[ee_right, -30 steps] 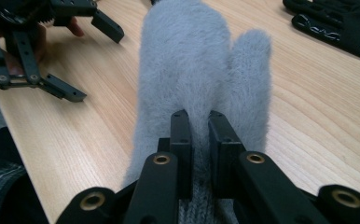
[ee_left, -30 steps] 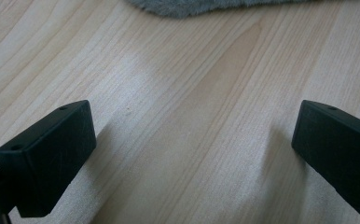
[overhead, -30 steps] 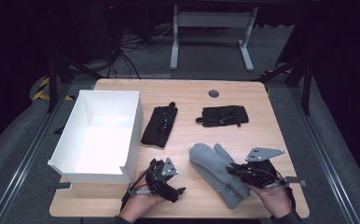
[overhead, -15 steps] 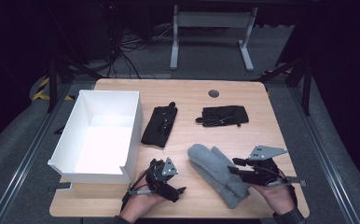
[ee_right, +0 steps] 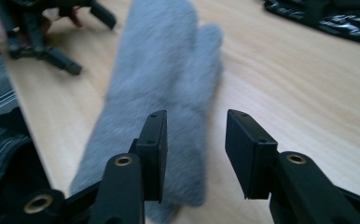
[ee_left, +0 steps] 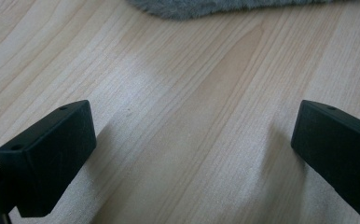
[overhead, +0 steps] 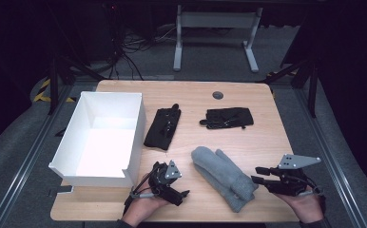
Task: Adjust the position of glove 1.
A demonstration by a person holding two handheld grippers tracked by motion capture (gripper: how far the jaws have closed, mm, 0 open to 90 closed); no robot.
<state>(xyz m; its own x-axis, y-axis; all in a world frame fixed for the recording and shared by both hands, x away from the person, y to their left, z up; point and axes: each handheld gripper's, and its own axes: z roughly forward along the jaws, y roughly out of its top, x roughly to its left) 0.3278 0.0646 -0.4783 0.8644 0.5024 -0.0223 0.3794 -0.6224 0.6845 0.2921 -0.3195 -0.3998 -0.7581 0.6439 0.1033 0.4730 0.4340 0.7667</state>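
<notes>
A pair of grey mittens (overhead: 224, 178) lies flat on the wooden table (overhead: 267, 137) near its front edge. My right gripper (overhead: 256, 175) is just right of the mittens and points at them. Its jaws have just been opening and stand open, with nothing gripped. In the right gripper view the mittens (ee_right: 169, 70) lie just past and below my right gripper (ee_right: 194, 144). My left gripper (overhead: 179, 190) rests left of the mittens, by the box corner. Seen from its own camera, my left gripper (ee_left: 192, 140) is wide open over bare wood, with a mitten edge (ee_left: 215, 7) at the top.
A white open box (overhead: 72, 137) stands on the left part of the table. One black glove (overhead: 162, 128) lies beside it and another black glove (overhead: 228, 118) lies farther right. A dark round grommet (overhead: 217, 95) sits near the far edge.
My right gripper has drawn back to the right, off the grey mittens, and its jaws have opened. The mittens now lie free. The left gripper has stayed where it was.
</notes>
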